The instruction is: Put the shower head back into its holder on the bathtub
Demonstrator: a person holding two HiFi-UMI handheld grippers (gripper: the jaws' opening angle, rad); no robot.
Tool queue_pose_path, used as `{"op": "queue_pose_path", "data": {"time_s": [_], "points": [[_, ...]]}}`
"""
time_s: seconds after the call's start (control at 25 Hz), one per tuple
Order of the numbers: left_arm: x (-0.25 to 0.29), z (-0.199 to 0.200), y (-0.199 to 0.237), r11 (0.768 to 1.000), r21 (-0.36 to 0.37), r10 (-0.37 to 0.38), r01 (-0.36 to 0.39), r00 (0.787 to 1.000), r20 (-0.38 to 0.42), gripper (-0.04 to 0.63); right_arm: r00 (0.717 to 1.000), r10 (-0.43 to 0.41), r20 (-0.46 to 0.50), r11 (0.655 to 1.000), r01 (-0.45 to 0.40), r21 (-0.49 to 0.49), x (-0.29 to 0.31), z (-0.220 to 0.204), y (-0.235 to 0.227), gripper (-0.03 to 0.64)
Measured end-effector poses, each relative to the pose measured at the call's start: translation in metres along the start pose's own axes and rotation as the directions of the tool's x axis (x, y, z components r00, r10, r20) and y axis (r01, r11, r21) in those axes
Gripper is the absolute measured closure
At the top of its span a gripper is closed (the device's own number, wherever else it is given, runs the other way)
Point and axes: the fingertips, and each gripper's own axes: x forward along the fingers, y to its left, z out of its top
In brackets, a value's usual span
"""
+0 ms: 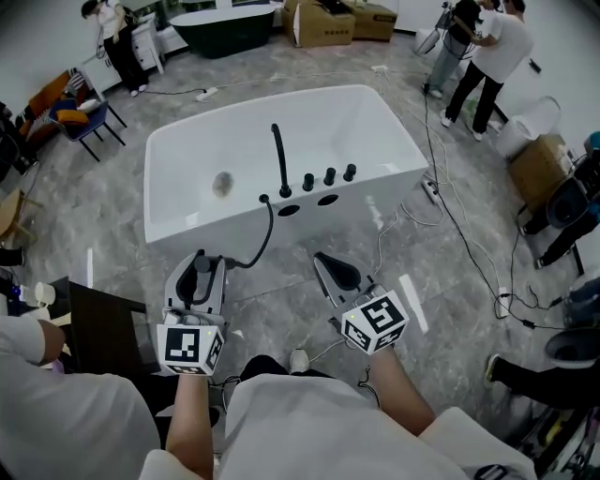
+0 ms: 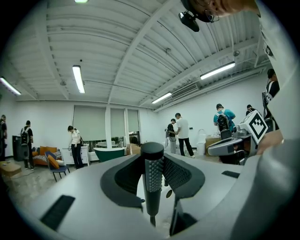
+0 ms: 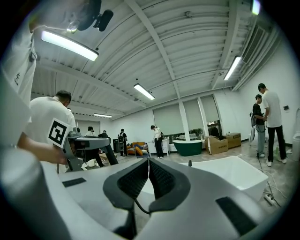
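The white bathtub point(image 1: 187, 159) stands ahead in the head view, with a black faucet point(image 1: 280, 159), three black knobs point(image 1: 328, 175) and two dark openings point(image 1: 289, 210) on its near deck. My left gripper point(image 1: 200, 260) is short of the tub and shut on the black shower head point(image 1: 203, 266). Its hose point(image 1: 267, 230) curves up to the deck. In the left gripper view the knurled shower head point(image 2: 152, 178) stands upright between the jaws of the left gripper point(image 2: 157, 168). My right gripper point(image 1: 330, 262) is beside it, shut and empty, and in its own view the right gripper point(image 3: 148, 171) has its jaw tips touching.
Cables and a power strip point(image 1: 431, 187) lie on the floor to the right of the tub. A dark table point(image 1: 103, 328) is close at the left. Farther back are a dark green tub point(image 1: 225, 28), cardboard boxes point(image 1: 323, 23), a chair point(image 1: 80, 117) and several people.
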Motion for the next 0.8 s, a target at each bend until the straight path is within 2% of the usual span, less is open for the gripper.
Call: {"op": "queue_pose_path", "data": {"time_s": [0.36, 0.8], "points": [[0.023, 0.028, 0.008, 1.000, 0.016, -0.001, 0.001, 0.999, 0.048, 0.451, 0.999, 0.032, 0.018, 0.999, -0.032, -0.020, 0.026, 0.021, -0.011, 0.598], [0.063, 0.030, 0.028, 0.999, 0.019, -0.030, 0.029, 0.998, 0.064, 0.451, 1.000, 0.014, 0.021, 1.000, -0.013, -0.025, 0.063, 0.026, -0.032, 0.598]]}}
